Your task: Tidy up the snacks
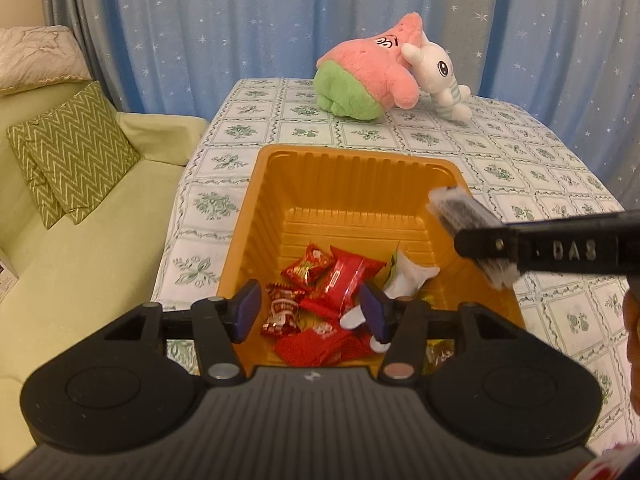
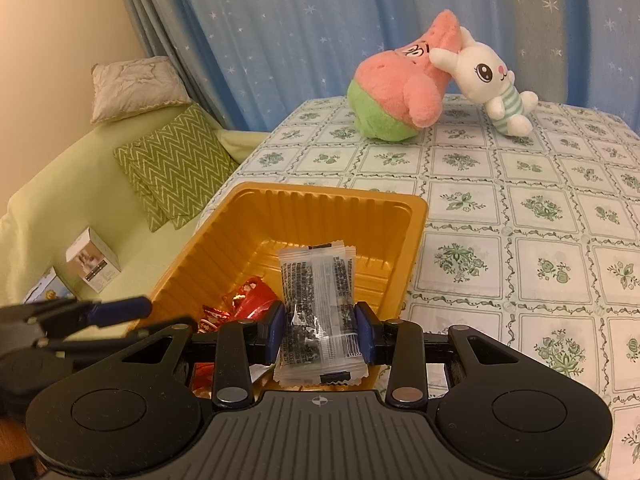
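Snacks [image 1: 320, 304]: red wrappers and one white, heaped in orange tray [image 1: 276, 200] on counter [image 1: 520, 152], directly beneath left hand-held gripper [image 1: 312, 312]. Left hand-held gripper: jaws parted, nothing between the pads. Right hand-held gripper [image 2: 320, 330], right of the left one, over the tray's near right corner: jaws closed on clear packet [image 2: 318, 300] of dark contents, held upright. Plush toys [image 2: 400, 92]: beyond both, far counter edge.

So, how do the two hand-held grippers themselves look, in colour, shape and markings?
Both the left gripper and the right gripper are matte black plastic with a ribbed middle plate, two round side lobes, silver rivets and dark blue finger pads. The right gripper's finger shows raised letters "DAS" in the left wrist view.
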{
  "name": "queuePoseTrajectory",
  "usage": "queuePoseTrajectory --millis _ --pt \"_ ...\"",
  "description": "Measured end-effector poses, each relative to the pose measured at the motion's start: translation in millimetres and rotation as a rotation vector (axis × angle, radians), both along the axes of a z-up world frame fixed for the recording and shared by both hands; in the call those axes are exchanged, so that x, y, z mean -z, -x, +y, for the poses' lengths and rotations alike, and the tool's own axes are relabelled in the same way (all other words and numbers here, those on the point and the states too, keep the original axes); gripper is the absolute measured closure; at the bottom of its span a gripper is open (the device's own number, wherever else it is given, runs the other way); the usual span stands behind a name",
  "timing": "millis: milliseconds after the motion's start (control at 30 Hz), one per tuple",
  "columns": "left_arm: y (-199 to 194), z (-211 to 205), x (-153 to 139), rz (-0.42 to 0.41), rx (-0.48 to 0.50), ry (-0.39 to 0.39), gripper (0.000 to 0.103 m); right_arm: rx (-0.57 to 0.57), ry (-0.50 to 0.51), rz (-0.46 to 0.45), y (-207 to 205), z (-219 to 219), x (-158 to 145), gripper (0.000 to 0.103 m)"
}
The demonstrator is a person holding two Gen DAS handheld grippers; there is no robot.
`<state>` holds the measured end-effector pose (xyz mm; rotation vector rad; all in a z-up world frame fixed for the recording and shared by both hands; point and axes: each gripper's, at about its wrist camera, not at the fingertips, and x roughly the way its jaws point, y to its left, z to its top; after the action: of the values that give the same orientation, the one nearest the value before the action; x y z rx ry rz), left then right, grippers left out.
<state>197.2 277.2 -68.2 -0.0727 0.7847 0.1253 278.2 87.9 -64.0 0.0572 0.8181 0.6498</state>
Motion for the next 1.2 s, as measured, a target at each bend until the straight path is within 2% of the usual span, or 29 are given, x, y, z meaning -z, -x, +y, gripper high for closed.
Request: queuePoseTrajectory --millis 200,267,300,333,367,400,433,633,833,1000,1200 --pt "11.3 2.7 -3.3 -0.013 -0.036 0.002 0.04 0.012 -0.054 -0.001 -3.1 1.6 -5.3 0.065" --pt "15.0 3.0 -4.3 -0.019 -0.049 -0.01 0.028 0.021 -0.109 0.008 -6.4 0.1 -7.3 0.065" --pt "16.4 2.4 -5.4 -0.022 -0.056 -0.021 0.026 0.021 -0.131 0.019 -8.9 -0.6 -8.3 0.064" --pt "18.2 2.4 -5.9 -0.025 -0.061 -0.026 0.024 0.023 -0.139 0.03 -10.3 -1.1 -9.0 0.061" --pt "19.3 3.3 -6.4 -0.025 -0.063 -0.027 0.024 0.03 -0.14 0.032 -10.8 -2.3 -9.8 0.05" --pt "20.8 3.5 -6.5 -0.024 -0.065 -0.025 0.023 0.039 -0.137 0.027 -10.3 -4.2 -10.4 0.041" --pt "22.4 3.4 -6.6 -0.025 -0.067 -0.025 0.022 0.049 -0.137 0.02 -9.2 -7.1 -10.7 0.04" --pt "33.5 -0.4 -5.9 -0.023 -0.081 -0.026 0.016 0.074 -0.108 0.049 0.0 -22.5 -4.7 0.039" --pt "48.0 -7.2 -8.3 -0.023 -0.094 -0.017 0.009 0.079 -0.015 0.017 23.5 -37.6 -0.6 0.038" --pt "63.4 -15.1 -16.0 -0.036 -0.088 0.019 0.002 0.104 0.007 0.046 43.1 -53.3 2.6 0.028" --pt "84.9 -29.3 -29.7 -0.051 -0.097 0.018 0.0 0.109 0.044 0.023 72.1 -68.3 -5.2 0.025"
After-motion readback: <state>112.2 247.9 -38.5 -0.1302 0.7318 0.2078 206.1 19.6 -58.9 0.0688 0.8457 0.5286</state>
